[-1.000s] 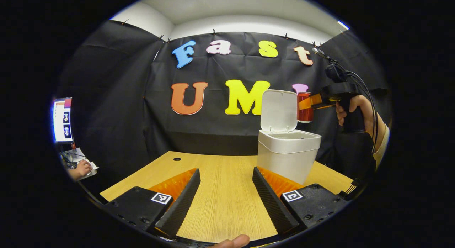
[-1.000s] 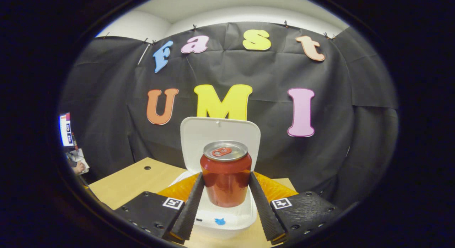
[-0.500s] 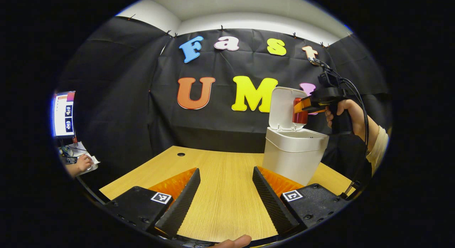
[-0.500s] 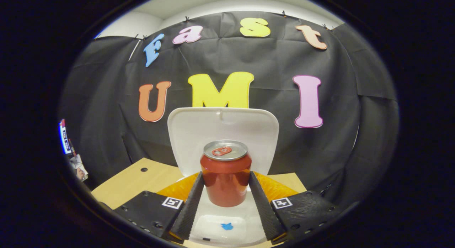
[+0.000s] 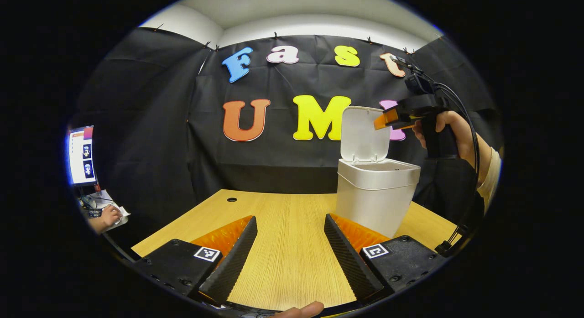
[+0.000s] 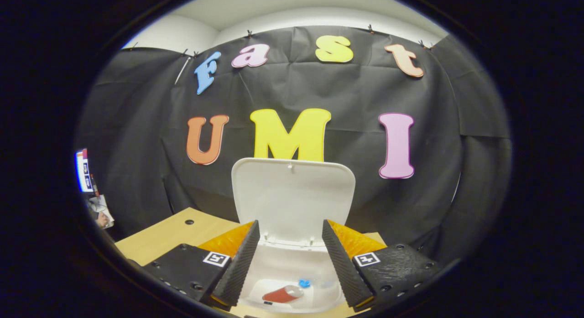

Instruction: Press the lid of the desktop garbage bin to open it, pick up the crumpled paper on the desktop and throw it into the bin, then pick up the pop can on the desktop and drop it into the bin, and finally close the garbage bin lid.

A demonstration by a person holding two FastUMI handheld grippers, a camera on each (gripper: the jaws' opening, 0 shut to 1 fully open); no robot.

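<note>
Looking along the left gripper [image 5: 289,258], jaws spread over bare tabletop [image 5: 283,217]; bin [image 5: 376,197] near the tabletop's right edge, lid [image 5: 363,134] upright. Right gripper [image 5: 388,119] held beside the lid's top, far nearer it than the left.

Looking along the right gripper [image 6: 289,258], jaws spread and empty above the open bin [image 6: 292,281]; pop can [image 6: 283,294] lying on its side inside, lid [image 6: 293,197] upright straight ahead, just beyond the jaws. Closing judged next.

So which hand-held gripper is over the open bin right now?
The right hand-held gripper: its open fingers frame the bin, with the can lying inside. The left hand-held gripper is open over the table.
</note>
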